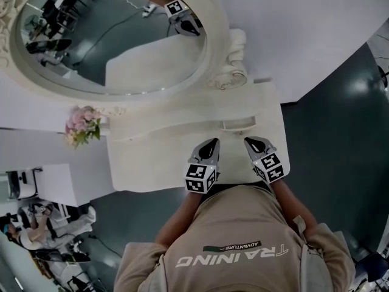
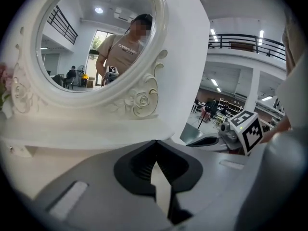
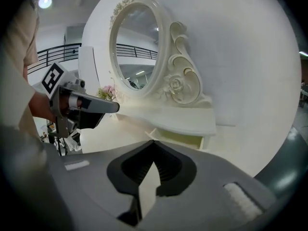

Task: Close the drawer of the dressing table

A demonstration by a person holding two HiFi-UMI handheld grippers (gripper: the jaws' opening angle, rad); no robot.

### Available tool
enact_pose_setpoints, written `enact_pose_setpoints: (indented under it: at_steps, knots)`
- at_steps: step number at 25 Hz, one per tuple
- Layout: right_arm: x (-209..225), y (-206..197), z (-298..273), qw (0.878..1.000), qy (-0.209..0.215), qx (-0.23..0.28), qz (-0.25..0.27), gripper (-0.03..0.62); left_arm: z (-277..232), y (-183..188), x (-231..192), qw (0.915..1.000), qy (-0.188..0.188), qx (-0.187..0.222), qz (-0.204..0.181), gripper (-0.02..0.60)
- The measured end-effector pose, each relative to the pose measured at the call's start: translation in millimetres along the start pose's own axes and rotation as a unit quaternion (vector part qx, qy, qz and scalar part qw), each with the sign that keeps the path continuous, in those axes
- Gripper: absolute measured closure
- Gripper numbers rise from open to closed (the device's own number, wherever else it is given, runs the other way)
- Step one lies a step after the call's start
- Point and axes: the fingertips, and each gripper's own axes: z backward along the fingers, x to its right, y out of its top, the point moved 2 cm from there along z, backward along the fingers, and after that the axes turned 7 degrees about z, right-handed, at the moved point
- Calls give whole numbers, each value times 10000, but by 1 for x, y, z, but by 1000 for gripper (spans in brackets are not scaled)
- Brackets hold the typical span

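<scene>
Fingers [image 2: 137, 165] closed tip to tip on both the left gripper [image 1: 211, 142] and right gripper [image 1: 250, 141], nothing between. We find the drawer [image 3: 185, 138] partly pulled out just ahead, beneath the mirror [image 1: 109, 35]; contents unseen. The left gripper view misses it. Flowers [image 1: 82, 125] stand leftward on the dressing table [image 1: 158, 157].

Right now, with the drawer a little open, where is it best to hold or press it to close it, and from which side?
Its front panel, from the person's side. The drawer sticks out slightly from under the shelf toward the grippers. I can make out no knob, so a straight push with the shut right gripper, the nearer one, seems better than a pinch.
</scene>
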Motion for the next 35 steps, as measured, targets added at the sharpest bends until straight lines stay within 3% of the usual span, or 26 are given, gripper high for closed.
enact_pose_setpoints:
  at_steps: [8,15,23,35]
  knots:
    - [3,-47,-43,9934,568,-824,-559,591,2,-5,0,9999,142,17,96,563]
    - [12,-66,-54,9829,523,-1128,-1360,591,-2,-3,2,9998,101,40,164,563]
    - [15,-68,-64,9844,522,-1296,-1070,591,-11,-3,-4,9996,-1,-55,277,563]
    - [21,-63,-68,9843,444,-1360,-1029,592,-21,0,-4,9996,-96,-106,235,563]
